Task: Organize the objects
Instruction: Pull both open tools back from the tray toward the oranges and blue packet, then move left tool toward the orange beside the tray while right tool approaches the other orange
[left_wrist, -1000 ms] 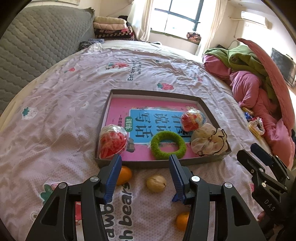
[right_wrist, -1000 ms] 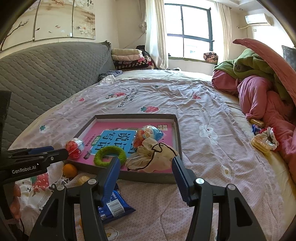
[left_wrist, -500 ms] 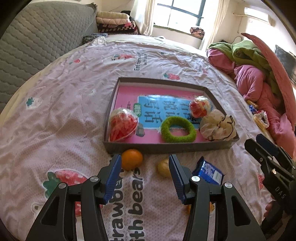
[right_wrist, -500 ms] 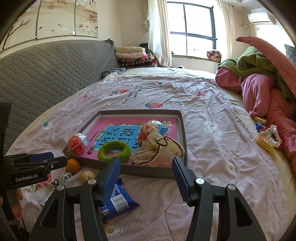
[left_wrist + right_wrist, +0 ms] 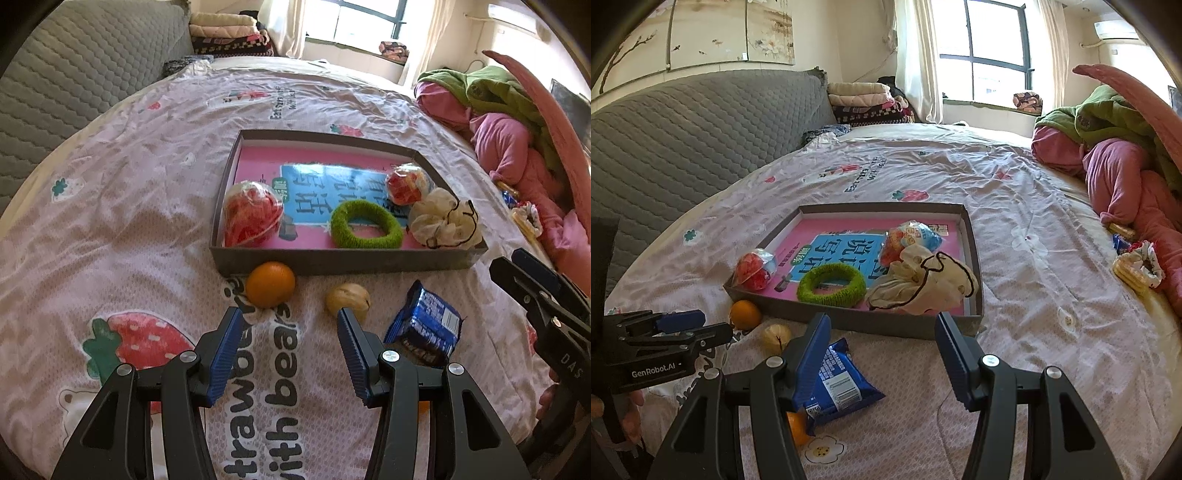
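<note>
A shallow grey box (image 5: 347, 260) (image 5: 849, 325) on the bed holds a pink book, a red snack bag (image 5: 251, 214), a green ring (image 5: 365, 225), a second snack bag (image 5: 404, 182) and a cream pouch (image 5: 443, 221). In front of the box lie an orange (image 5: 270, 284) (image 5: 745, 314), a walnut (image 5: 347, 299) (image 5: 775, 338) and a blue snack packet (image 5: 426, 326) (image 5: 838, 384). A second orange (image 5: 796, 424) sits partly under the packet. My left gripper (image 5: 288, 354) is open and empty, just short of the orange and walnut. My right gripper (image 5: 882, 354) is open and empty above the packet.
The bed has a pink strawberry-print sheet (image 5: 129, 184). A grey quilted headboard (image 5: 683, 140) runs along the left. Pink and green bedding (image 5: 1115, 147) is piled at the right, with small snack packets (image 5: 1134, 266) beside it. Folded blankets (image 5: 864, 99) lie by the window.
Both grippers have pulled back from the box and risen. The orange, walnut and blue packet now show in full ahead of the left gripper. Both stay open.
</note>
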`<state>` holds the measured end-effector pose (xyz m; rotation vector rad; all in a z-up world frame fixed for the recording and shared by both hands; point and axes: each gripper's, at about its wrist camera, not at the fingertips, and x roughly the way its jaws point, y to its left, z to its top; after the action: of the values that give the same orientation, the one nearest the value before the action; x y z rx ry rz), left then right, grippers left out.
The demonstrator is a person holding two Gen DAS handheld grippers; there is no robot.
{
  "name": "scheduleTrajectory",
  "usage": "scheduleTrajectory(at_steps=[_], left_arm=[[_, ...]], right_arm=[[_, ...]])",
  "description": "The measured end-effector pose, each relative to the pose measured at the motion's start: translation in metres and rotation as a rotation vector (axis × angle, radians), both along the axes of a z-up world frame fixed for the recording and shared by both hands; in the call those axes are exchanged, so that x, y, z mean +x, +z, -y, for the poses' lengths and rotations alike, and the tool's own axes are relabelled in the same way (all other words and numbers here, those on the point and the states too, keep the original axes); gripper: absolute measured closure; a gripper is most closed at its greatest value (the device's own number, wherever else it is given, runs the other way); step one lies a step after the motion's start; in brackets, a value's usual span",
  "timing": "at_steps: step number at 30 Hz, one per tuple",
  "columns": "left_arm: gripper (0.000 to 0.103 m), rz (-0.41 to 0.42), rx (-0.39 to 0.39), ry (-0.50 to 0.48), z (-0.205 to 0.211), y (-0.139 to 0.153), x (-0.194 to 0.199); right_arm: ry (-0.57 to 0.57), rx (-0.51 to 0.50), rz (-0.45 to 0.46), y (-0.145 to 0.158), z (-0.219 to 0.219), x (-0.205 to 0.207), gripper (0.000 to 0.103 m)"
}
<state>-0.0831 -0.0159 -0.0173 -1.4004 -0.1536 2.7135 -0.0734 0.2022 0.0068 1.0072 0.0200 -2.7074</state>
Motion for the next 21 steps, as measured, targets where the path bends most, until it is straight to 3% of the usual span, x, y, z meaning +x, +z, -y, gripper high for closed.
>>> scheduleTrajectory(at_steps=[21], left_arm=[[0.048,0.033,-0.018,0.004,0.006,-0.013,0.002]], right_arm=[[0.052,-0.005,0.063,-0.017,0.007,0.014,0.045]])
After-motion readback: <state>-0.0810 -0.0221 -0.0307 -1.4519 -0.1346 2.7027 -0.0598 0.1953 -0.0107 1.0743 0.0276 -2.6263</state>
